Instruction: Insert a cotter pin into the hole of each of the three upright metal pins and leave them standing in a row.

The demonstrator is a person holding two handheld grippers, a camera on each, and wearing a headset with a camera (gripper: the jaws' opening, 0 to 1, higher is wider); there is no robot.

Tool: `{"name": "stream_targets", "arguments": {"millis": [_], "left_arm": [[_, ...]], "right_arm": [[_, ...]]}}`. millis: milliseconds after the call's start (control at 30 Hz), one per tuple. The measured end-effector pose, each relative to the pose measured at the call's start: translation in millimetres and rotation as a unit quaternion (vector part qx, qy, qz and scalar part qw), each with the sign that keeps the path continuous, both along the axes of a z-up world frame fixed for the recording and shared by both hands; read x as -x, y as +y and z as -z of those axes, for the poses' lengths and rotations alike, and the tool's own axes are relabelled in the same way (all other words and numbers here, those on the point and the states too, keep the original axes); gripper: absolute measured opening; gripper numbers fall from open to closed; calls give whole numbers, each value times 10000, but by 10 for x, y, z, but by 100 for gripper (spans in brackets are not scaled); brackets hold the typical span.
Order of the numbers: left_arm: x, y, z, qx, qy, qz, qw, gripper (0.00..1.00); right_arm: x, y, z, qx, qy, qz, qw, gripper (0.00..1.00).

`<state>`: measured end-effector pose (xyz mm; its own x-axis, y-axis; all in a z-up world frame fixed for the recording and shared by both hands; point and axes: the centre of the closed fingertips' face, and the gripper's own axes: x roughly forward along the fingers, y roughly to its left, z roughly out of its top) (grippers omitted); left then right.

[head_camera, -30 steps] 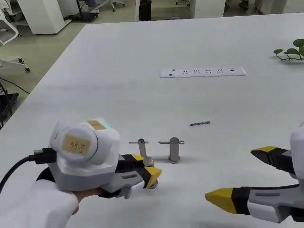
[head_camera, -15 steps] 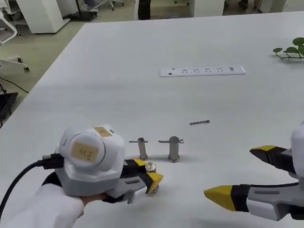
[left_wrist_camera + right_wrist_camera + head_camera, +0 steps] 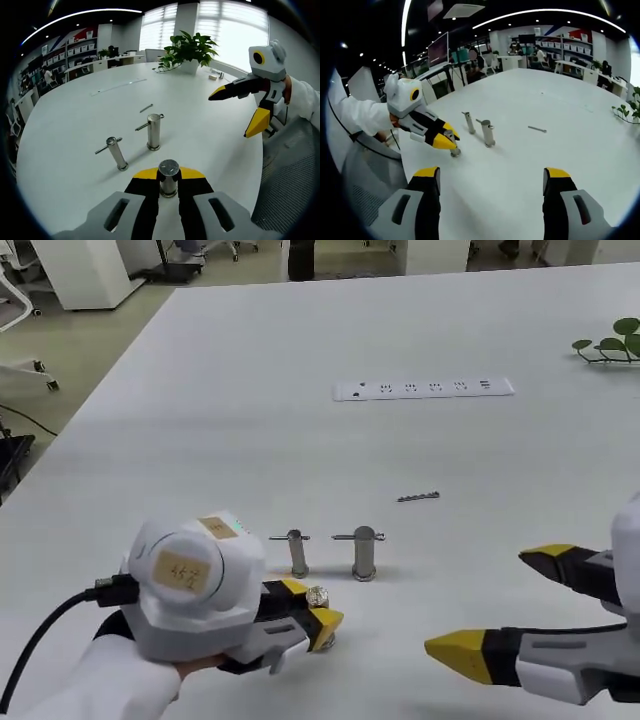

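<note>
Head view, power strip (image 3: 424, 390), plant (image 3: 626, 328), cotter pin (image 3: 418, 497)

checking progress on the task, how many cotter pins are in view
3. First cotter pin crosses the thinner upright pin; second cotter pin crosses the thicker upright pin; loose cotter pin lies on the table beyond them. None looks hidden.

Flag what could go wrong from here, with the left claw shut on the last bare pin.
1. The left claw grips the bare pin close to the thin finished pin; sliding it into the row could knock that one over or catch its protruding cotter.
2. The loose cotter pin lies flat on the table; the open right claw may struggle to pinch it.
3. The bare pin's hole isn't visible, so the claw may be covering it.
</note>
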<state>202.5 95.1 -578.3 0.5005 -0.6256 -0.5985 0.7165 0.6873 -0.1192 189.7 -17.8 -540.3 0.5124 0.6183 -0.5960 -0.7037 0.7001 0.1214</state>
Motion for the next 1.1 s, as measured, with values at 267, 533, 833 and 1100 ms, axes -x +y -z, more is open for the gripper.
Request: {"name": "stream_targets", "arguments": {"millis": [267, 533, 833, 1100], "left_arm": [[-23, 13, -3, 171, -17, -140, 9998, 10], [-17, 7, -5, 250, 9, -217, 9995, 11], [8, -2, 15, 160, 1, -147, 9998, 13], [15, 75, -29, 100, -107, -40, 9999, 28]], "right_arm": [[1, -6, 7, 31, 11, 12, 10000, 82], [8, -10, 13, 43, 28, 1, 10000, 83], [27, 1, 7, 61, 27, -60, 10000, 82], [28, 1, -2, 77, 14, -59, 10000, 82]]}}
